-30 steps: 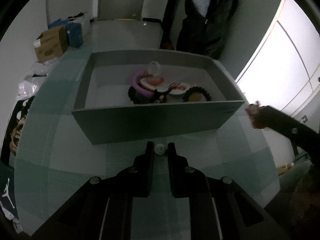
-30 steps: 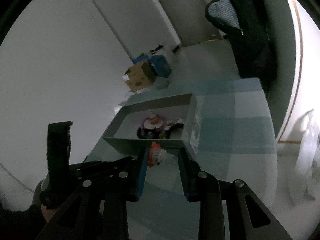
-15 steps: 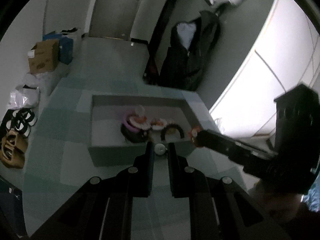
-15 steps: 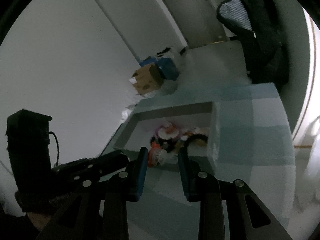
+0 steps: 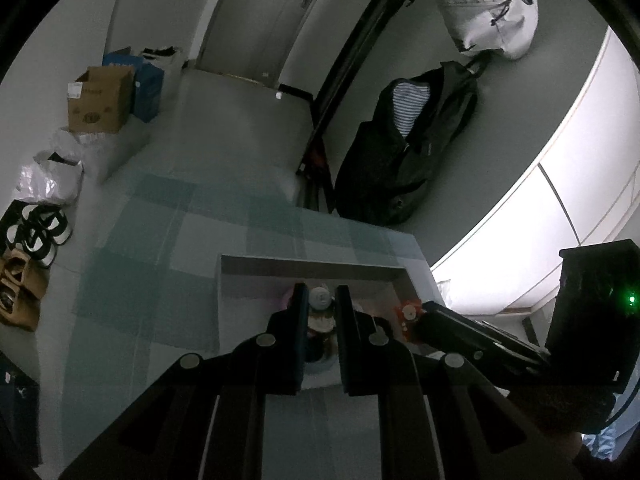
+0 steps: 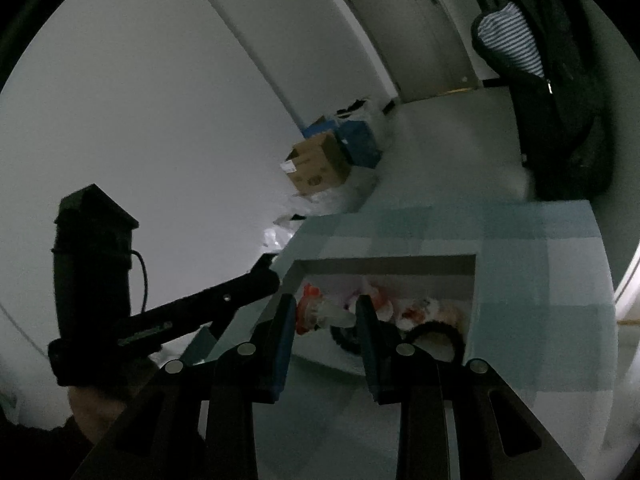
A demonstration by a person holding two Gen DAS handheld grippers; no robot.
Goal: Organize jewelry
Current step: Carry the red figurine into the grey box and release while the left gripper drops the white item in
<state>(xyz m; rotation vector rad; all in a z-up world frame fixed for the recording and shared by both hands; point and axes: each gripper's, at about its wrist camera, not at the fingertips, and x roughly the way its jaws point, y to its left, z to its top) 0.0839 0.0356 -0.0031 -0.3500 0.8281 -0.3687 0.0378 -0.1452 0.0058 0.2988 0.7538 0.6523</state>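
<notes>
A grey open box [image 5: 312, 266] sits on the checked teal cloth and holds several hair ties and trinkets [image 6: 424, 308]. My left gripper [image 5: 321, 300] is shut on a small pale round bead [image 5: 320, 298] and hovers over the box. My right gripper [image 6: 326, 310] is shut on a red and white clear trinket [image 6: 316, 312] over the box's near left corner. That trinket and the right gripper's tip also show in the left wrist view [image 5: 408, 314]. The left gripper's body shows in the right wrist view [image 6: 200, 312].
The box's near wall [image 6: 344, 360] lies under both grippers. On the floor beyond are a cardboard carton [image 5: 100, 98], blue boxes, white bags and shoes [image 5: 38, 228]. A black jacket [image 5: 408, 148] hangs by the door at the table's far side.
Both grippers have risen and moved forward over the box, each still holding its piece. The box now sits lower and nearer under the fingers in both views.
</notes>
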